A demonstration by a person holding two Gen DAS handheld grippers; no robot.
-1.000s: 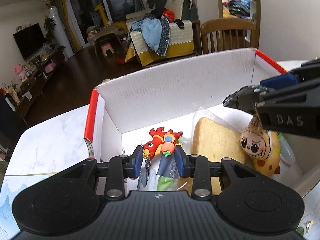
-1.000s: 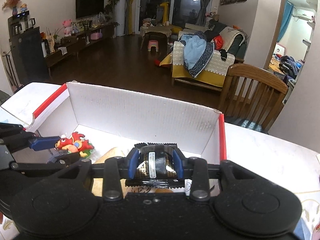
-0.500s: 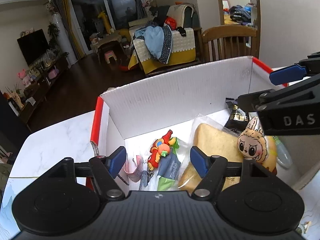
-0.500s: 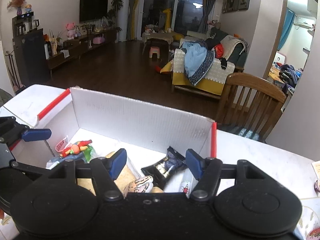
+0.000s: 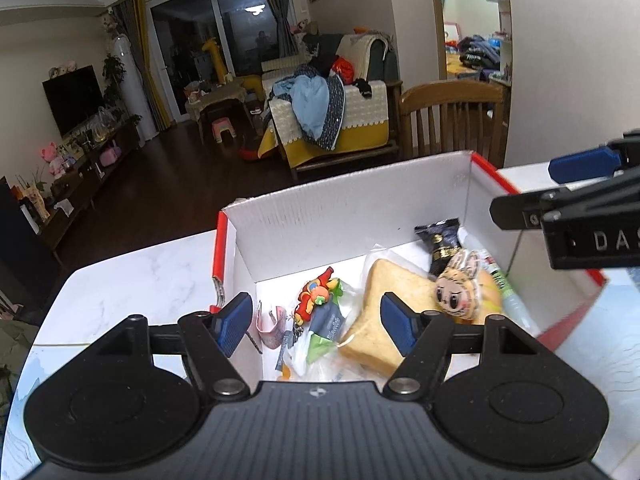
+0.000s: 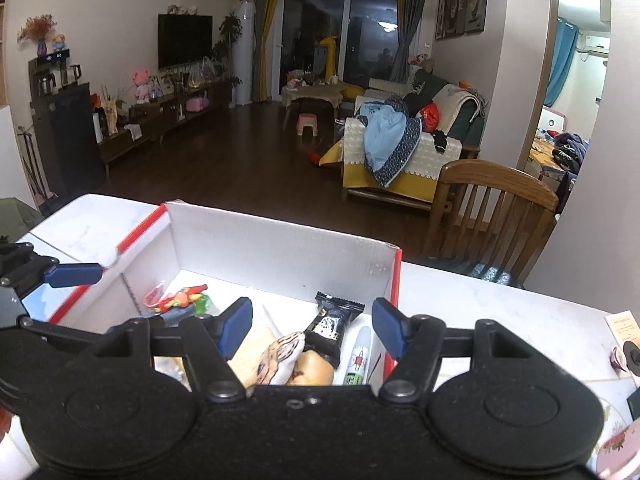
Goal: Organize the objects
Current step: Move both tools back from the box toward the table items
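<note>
- Hovering above the white cardboard box with red edges [image 5: 344, 216], left gripper [image 5: 316, 324] spread wide, holding nothing.
- Right gripper [image 6: 312, 326] likewise parted, empty.
- Red dragon keychain [image 5: 316, 296] lies inside at 9 o'clock; black snack packet [image 6: 332, 326] at 2 o'clock, beside the wrapped bread slice [image 5: 388, 300].

A family living room at night, as I see it from both wrist cameras. The sofa [image 6: 416, 148], draped in a yellow-and-white cover, is heaped with clothes. Left of the sofa, a low tea table [image 6: 314, 94] and a small pink stool [image 6: 308, 122] stand on dark wood flooring. Beyond the sofa, dark glass balcony doors [image 6: 336, 32] hang with yellow and grey curtains, a yellow giraffe toy [image 6: 330, 54] before them. Far left of the sofa, a wall-mounted television [image 6: 185, 40] sits over a long cabinet crowded with plush toys. A wooden dining chair [image 6: 492, 208] stands right of the sofa, against my marble-patterned desk [image 6: 500, 308].
</note>
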